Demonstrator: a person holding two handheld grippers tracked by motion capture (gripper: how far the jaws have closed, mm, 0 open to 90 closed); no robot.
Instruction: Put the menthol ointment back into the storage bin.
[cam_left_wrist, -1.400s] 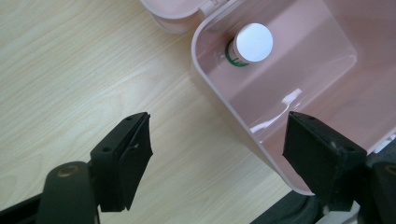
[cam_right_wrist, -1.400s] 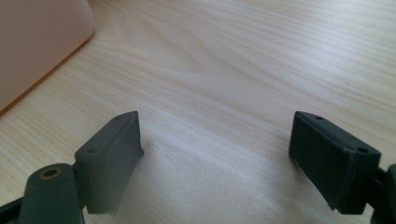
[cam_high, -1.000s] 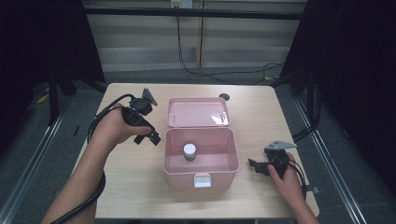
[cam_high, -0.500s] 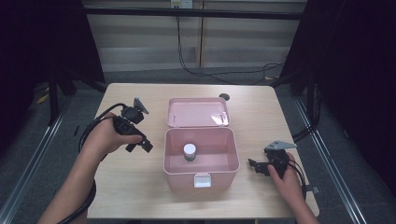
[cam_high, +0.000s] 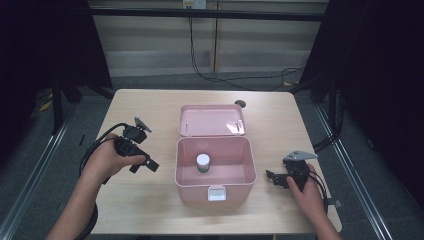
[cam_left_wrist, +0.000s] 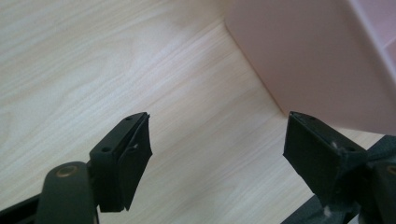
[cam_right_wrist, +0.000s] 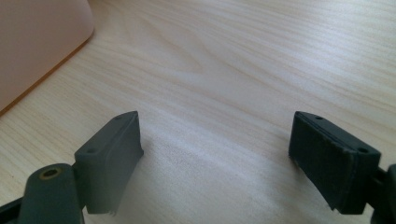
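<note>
1. A pink box (cam_high: 215, 170) stands open near the middle of the pale wooden desk (cam_high: 160, 105), with its lid (cam_high: 212, 120) folded back flat on the far side and a white latch (cam_high: 216, 192) on its near wall.
2. Inside the box, a small jar (cam_high: 203, 163) with a white cap stands upright on the floor, left of centre. No writing on it can be read at this size.
3. The left gripper (cam_high: 148, 165) is held in the person's left hand (cam_high: 107, 160), just left of the box and clear of it. In the left gripper view its fingers (cam_left_wrist: 123, 156) are spread wide with nothing between them, over bare wood, with the box's pink outer wall close at the upper right.
4. The right gripper (cam_high: 274, 178) lies low at the desk in the right hand (cam_high: 305, 192), right of the box and apart from it. Its fingers (cam_right_wrist: 109, 156) are likewise wide apart and empty, the box corner at the upper left of its view.
5. A small dark round spot (cam_high: 240, 104) sits on the desk beyond the lid.
6. No brand, label or lettering is legible on any item.
</note>
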